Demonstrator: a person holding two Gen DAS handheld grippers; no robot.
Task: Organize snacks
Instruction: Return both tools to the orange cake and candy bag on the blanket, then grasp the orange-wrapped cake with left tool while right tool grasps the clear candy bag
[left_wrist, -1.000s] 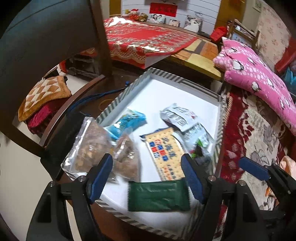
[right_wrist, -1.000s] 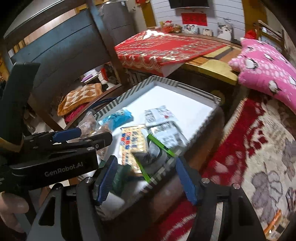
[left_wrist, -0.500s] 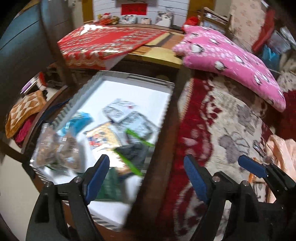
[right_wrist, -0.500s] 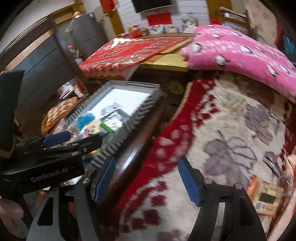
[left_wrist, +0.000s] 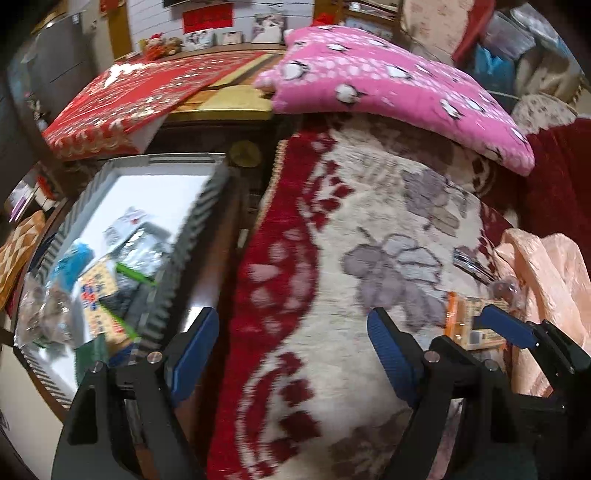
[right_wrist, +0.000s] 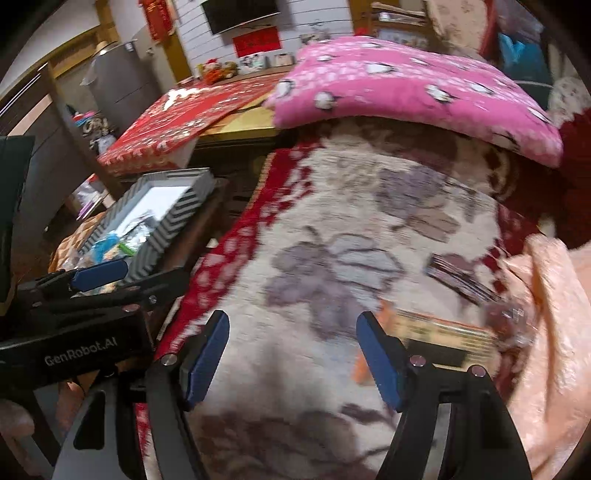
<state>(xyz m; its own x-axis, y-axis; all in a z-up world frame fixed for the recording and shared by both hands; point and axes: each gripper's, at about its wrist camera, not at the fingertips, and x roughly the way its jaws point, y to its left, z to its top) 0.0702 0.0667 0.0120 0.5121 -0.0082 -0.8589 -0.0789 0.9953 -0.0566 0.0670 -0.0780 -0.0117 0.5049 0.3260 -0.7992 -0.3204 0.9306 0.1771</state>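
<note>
Snacks (left_wrist: 107, 280) (blurred) inside striped tray (left_wrist: 192, 229)

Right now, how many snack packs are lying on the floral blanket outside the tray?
2 clear ones: an orange box just beyond the right gripper, and a dark striped packet farther back near the peach cloth. Others may be hidden.

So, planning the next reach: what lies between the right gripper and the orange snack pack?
Only bare floral blanket; the right gripper is open over it, the orange snack pack just right of it, seen in the right wrist view.
</note>
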